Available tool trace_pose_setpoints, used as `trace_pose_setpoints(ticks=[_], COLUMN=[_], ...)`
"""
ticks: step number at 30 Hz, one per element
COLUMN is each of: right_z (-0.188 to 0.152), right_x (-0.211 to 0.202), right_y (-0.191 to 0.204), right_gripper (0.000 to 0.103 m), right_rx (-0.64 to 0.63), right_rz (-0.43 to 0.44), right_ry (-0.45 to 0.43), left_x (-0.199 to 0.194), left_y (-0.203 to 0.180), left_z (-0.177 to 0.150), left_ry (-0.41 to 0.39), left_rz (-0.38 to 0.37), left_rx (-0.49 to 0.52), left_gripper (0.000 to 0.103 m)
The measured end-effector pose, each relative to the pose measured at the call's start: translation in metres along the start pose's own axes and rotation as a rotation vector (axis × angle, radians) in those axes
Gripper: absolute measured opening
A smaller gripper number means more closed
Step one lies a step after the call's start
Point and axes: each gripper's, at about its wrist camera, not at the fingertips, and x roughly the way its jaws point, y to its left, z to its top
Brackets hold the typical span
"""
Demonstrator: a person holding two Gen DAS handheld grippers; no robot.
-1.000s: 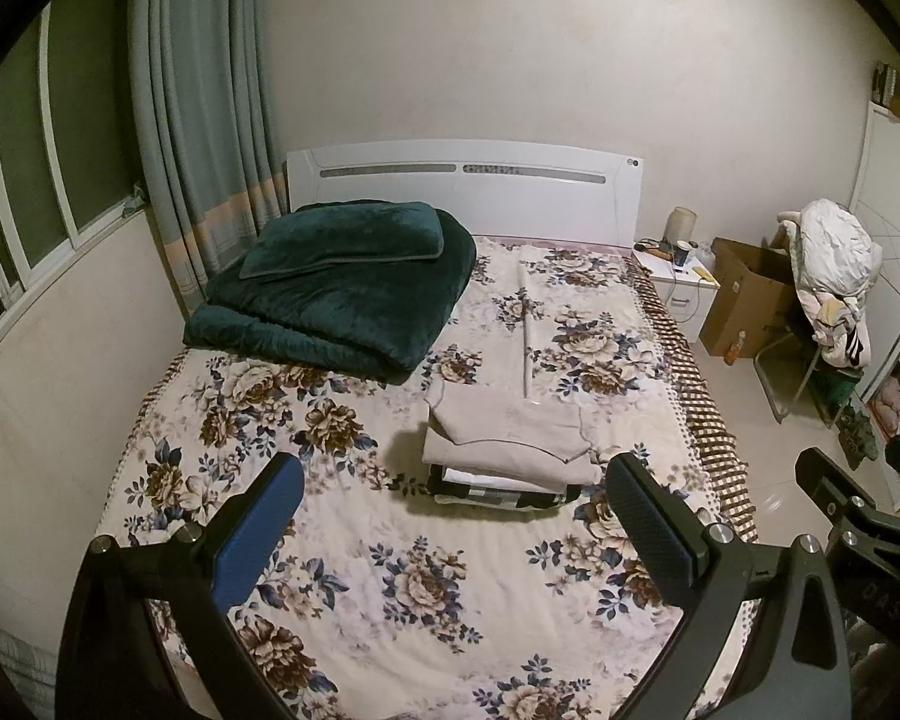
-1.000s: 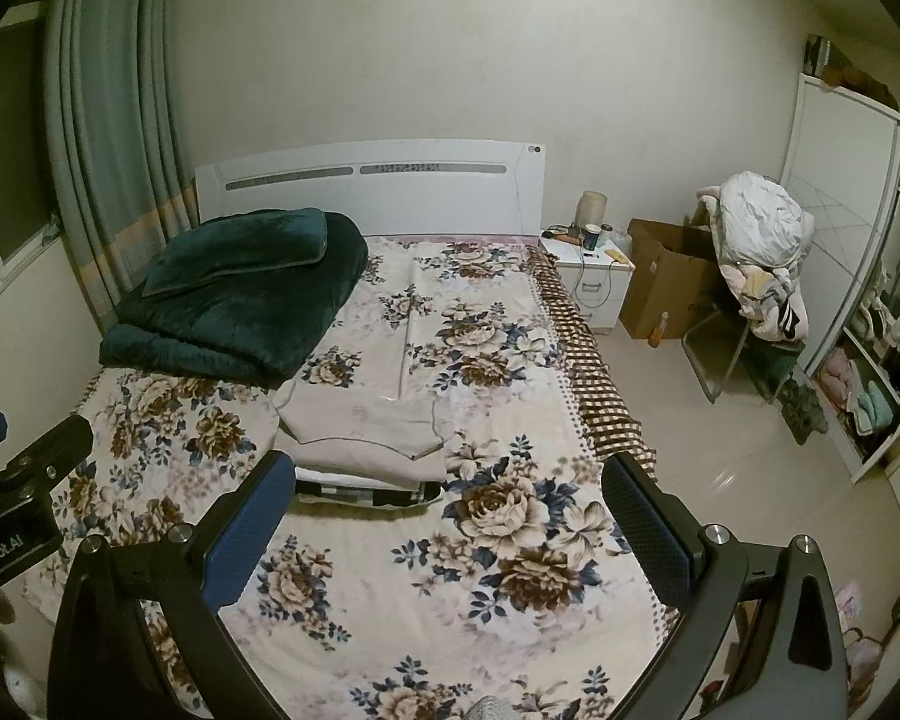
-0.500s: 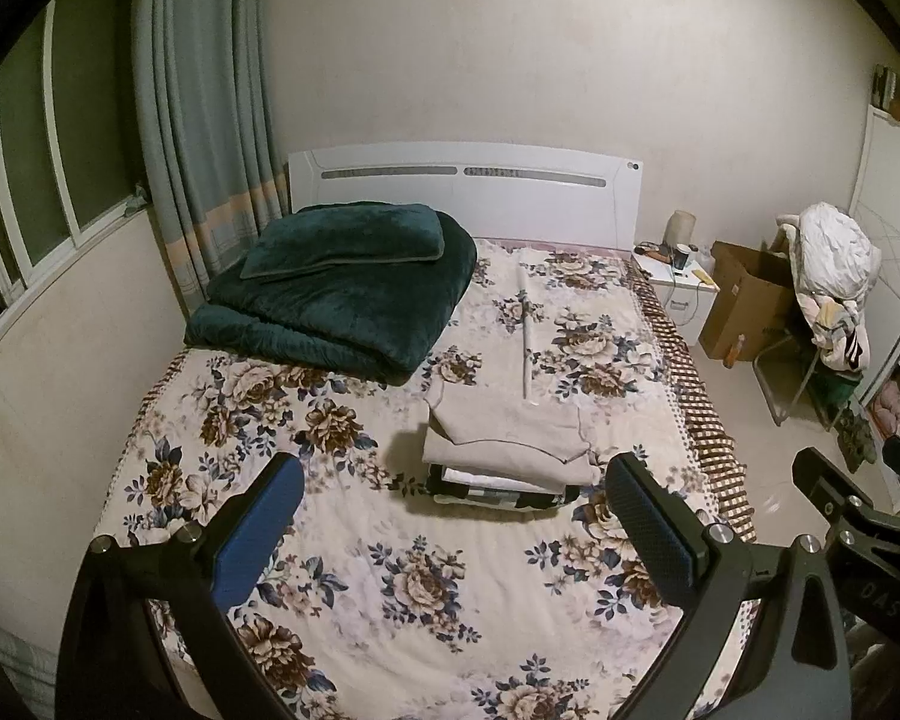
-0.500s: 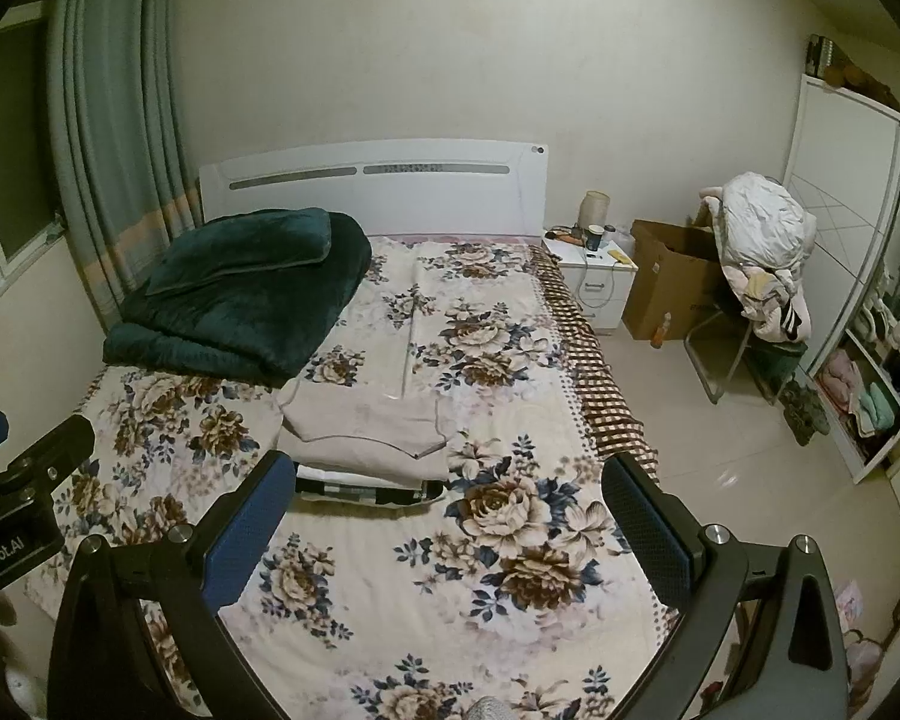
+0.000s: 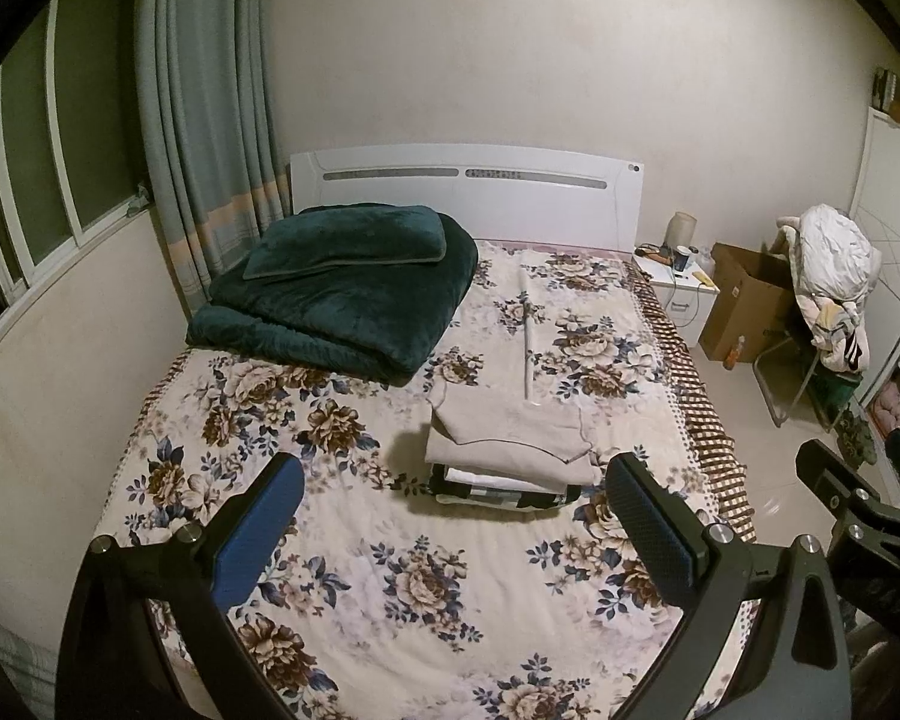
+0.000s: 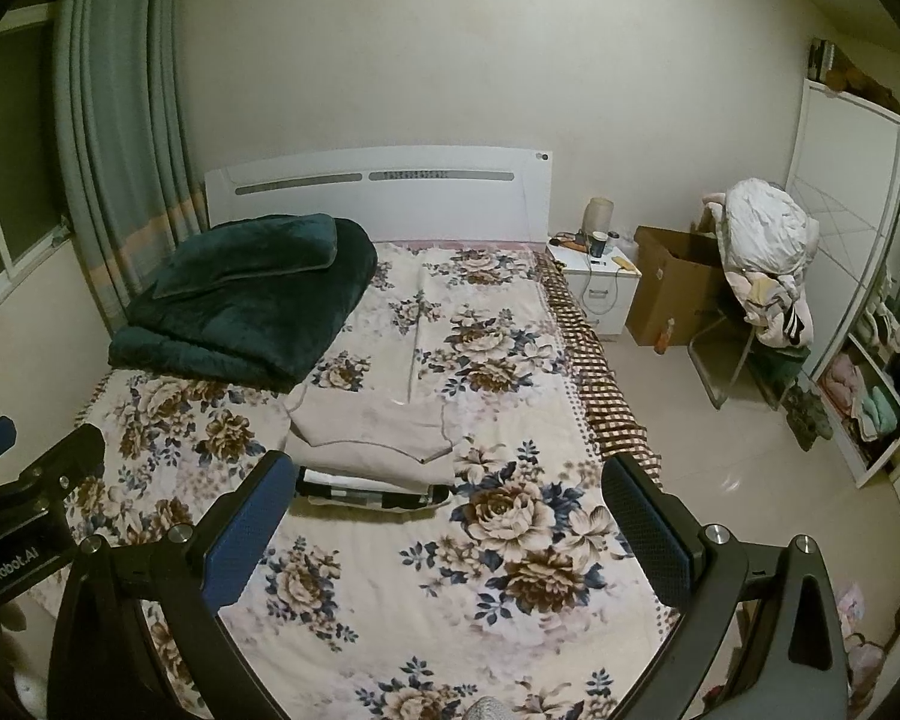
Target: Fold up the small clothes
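A stack of folded clothes, beige pieces on top of a dark-and-white one, lies on the floral bed at the centre of the left wrist frame and left of centre in the right wrist frame. Up and to the left of it sits a folded dark green blanket by the white headboard. At the bottom of each frame, the left hand-held gripper and right hand-held gripper hang above the bed with jaws spread wide, empty.
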Motion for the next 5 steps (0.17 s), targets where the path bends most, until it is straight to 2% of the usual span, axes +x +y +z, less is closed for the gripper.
trace_pose_setpoints(ticks=[5], right_z=[0.0014], right_x=[0.0000], right_y=[0.0033], right_gripper=[0.103], right_rx=[-0.001], right_rz=[0.000], right_ry=[-0.001], left_x=[-0.0028], left_y=[-0.0015], left_z=[-0.0002], left_ry=[-0.012], left_rz=[0.007], left_rx=[0.002], left_gripper=[0.103])
